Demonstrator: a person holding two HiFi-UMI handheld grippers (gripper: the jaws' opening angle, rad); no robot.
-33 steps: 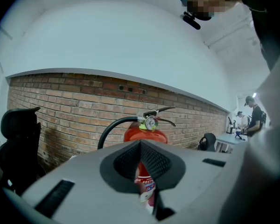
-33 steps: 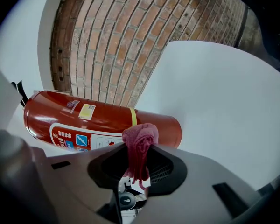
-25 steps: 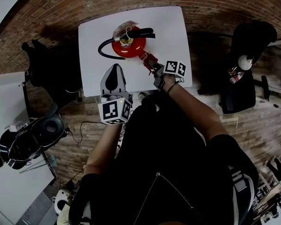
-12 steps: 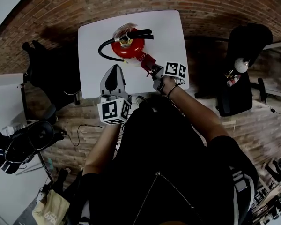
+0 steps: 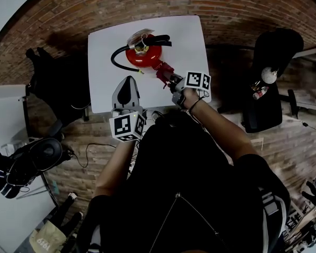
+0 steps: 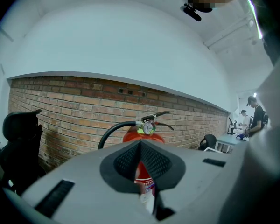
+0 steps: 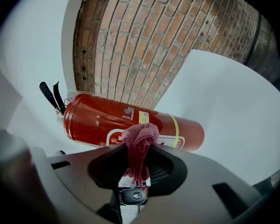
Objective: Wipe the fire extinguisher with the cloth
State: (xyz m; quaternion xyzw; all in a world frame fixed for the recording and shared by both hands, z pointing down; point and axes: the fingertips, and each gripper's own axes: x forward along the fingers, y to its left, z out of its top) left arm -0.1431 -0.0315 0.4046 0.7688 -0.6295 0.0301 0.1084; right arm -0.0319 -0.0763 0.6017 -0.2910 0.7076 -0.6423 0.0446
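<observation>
So the right hand-held gripper (image 7: 139,158) is clamped down on a bunched-up red cloth (image 7: 140,141), with a wad of it poking out past the jaw tips. The fire extinguisher (image 7: 130,120) stands upright on the white desk (image 5: 102,46), straight ahead of those jaws and very close. I honestly can't tell whether the cloth is touching the red body or sitting just shy of it. The left hand-held gripper (image 6: 140,146) is closed on nothing and hangs back, with the extinguisher well ahead of it, so nothing is steadying the cylinder. That's my main worry: push sideways too hard with the cloth and a tall upright can like that could skid across the desk or tip over. Also, only a small bit of cloth sticks out, so a sloppy angle might put bare jaw on the label instead of fabric, or the wad could snag on the hose (image 5: 116,57) and pull loose.
</observation>
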